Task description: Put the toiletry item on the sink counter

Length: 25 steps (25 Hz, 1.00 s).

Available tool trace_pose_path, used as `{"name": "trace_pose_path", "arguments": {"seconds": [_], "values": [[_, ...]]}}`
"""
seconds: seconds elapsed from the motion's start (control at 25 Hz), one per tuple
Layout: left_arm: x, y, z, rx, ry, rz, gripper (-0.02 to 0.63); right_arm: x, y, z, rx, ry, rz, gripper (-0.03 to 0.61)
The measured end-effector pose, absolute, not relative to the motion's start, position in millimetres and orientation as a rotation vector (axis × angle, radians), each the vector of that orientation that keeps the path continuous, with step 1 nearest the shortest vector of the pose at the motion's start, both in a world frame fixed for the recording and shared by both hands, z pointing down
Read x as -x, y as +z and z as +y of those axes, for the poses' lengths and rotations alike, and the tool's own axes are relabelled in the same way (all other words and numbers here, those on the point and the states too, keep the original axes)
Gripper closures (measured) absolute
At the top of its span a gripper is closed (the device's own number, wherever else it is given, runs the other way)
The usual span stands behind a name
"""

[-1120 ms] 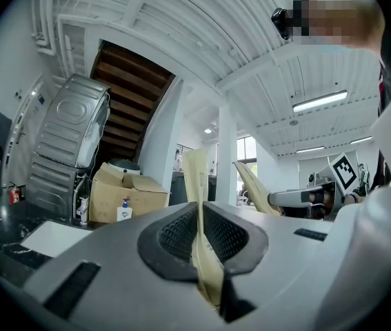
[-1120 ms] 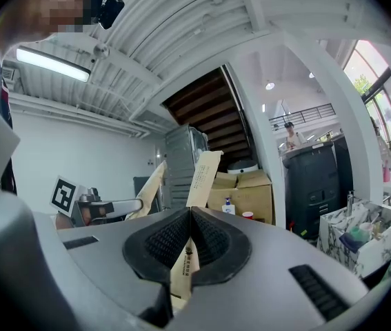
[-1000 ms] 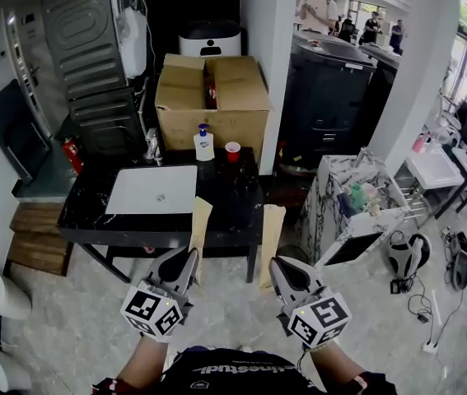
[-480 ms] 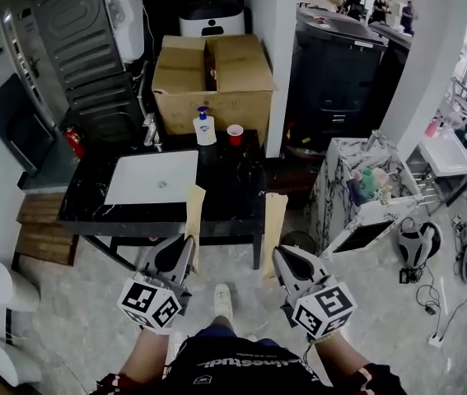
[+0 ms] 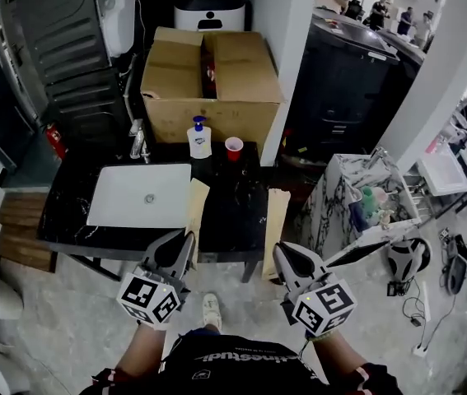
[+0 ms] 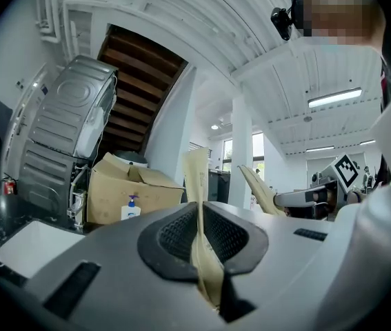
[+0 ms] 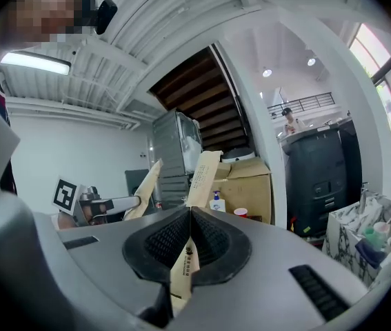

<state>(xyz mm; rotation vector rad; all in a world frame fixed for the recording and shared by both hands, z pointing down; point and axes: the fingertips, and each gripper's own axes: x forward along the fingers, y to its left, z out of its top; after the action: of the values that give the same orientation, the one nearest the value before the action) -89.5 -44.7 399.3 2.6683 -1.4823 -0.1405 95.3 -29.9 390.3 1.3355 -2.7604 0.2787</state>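
Observation:
Each gripper holds a long tan paper packet upright. In the head view my left gripper (image 5: 187,242) is shut on the left packet (image 5: 197,206), which stands over the front edge of the black sink counter (image 5: 231,208). My right gripper (image 5: 277,252) is shut on the right packet (image 5: 276,219), just off the counter's right front corner. The left gripper view shows the pads (image 6: 181,232) pinching its packet (image 6: 197,178). The right gripper view shows the same grip on its own packet (image 7: 203,176).
The counter carries a white basin (image 5: 138,194), a faucet (image 5: 137,141), a soap pump bottle (image 5: 199,138) and a red cup (image 5: 233,146). Behind stand a cardboard box (image 5: 208,81) and a grey machine (image 5: 60,31). A marble-patterned sink unit (image 5: 340,200) sits at the right.
The person has stepped forward: the counter and box have come nearer and shifted left in the head view. Both grippers stay shut on their packets.

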Motion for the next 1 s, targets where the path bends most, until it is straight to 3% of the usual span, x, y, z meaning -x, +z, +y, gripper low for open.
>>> {"name": "trace_pose_path", "arguments": {"seconds": [0.44,1.0], "values": [[144,378,-184,-2.714,-0.178,-1.387,0.580,-25,364,-166,-1.350,0.266,-2.760,0.538],[121,395,-255,-2.635,-0.190,-1.403,0.580,-44,385,-242,-1.325,0.386,-2.720,0.538]]}}
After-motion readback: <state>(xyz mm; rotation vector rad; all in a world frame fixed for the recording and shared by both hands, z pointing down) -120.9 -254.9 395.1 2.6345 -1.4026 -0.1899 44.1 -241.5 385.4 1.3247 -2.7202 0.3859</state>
